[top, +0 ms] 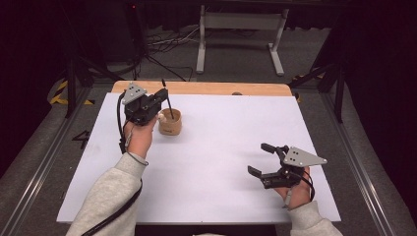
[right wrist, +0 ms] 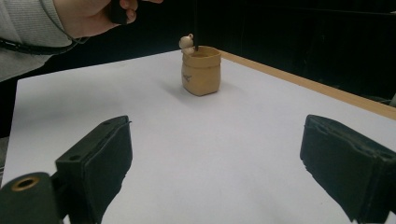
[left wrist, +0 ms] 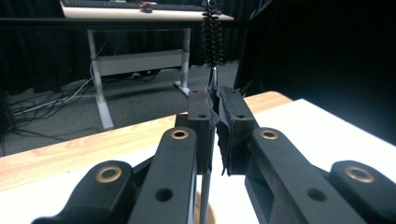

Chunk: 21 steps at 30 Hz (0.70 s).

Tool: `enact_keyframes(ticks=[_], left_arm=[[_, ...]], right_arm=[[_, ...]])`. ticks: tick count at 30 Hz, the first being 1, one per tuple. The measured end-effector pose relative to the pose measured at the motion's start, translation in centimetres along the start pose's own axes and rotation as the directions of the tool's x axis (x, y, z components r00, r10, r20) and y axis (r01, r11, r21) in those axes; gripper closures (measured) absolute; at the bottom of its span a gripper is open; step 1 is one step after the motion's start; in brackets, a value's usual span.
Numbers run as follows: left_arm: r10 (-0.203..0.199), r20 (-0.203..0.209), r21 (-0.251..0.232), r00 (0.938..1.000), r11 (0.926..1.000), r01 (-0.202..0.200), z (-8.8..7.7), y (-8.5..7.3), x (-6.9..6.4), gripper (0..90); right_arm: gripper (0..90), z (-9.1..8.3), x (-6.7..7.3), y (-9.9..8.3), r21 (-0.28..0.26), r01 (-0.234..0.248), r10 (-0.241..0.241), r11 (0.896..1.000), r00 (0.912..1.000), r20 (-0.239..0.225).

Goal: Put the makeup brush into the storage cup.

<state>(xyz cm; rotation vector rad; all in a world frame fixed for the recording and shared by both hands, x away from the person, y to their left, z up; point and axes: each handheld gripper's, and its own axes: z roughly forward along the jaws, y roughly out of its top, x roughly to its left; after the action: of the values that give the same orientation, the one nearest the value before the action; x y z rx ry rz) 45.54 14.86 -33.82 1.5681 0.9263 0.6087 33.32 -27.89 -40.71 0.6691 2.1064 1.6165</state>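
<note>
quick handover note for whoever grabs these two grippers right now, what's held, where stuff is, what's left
Left gripper: shut on the thin stem of a black bristle brush, held roughly upright, bristles up, lower end at or inside the mouth of the tan cup.
Right gripper: open, holding nothing, low over the white table at its near right, jaws pointing toward the cup.
Cup stands upright at far left, a small pale knob on its rim.
Done: brush gripped and brought to the cup.
Left: probably lower it in and release; how deep it sits cannot be told.

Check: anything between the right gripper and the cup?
Nothing visible. Bare white table runs from the open right gripper to the cup. The left gripper holds a brush above it.
</note>
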Motion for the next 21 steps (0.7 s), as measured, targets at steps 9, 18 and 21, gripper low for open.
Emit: enact_keyframes(ticks=[9, 18, 21], left_arm=[[-0.024, -0.009, 0.012, 0.9997, 0.9996, 0.024, 0.4, -1.4, 0.7, 84.2], [-0.023, 0.003, 0.031, 0.9997, 0.9992, 0.023, 0.8, -2.2, 0.6, 84.1], [-0.031, 0.009, 0.039, 0.9995, 0.9988, 0.031, 0.9, -2.5, 0.8, 84.1]], right_arm=[[8.6, 0.2, 0.2, -0.1, 0.010, 0.006, -0.006, 1.000, 1.0000, -0.005], [8.0, 0.4, 0.3, -0.1, 0.016, 0.001, -0.001, 1.000, 1.0000, -0.010], [7.7, 0.4, 0.4, -0.1, 0.017, 0.002, -0.002, 1.000, 0.9999, -0.011]])
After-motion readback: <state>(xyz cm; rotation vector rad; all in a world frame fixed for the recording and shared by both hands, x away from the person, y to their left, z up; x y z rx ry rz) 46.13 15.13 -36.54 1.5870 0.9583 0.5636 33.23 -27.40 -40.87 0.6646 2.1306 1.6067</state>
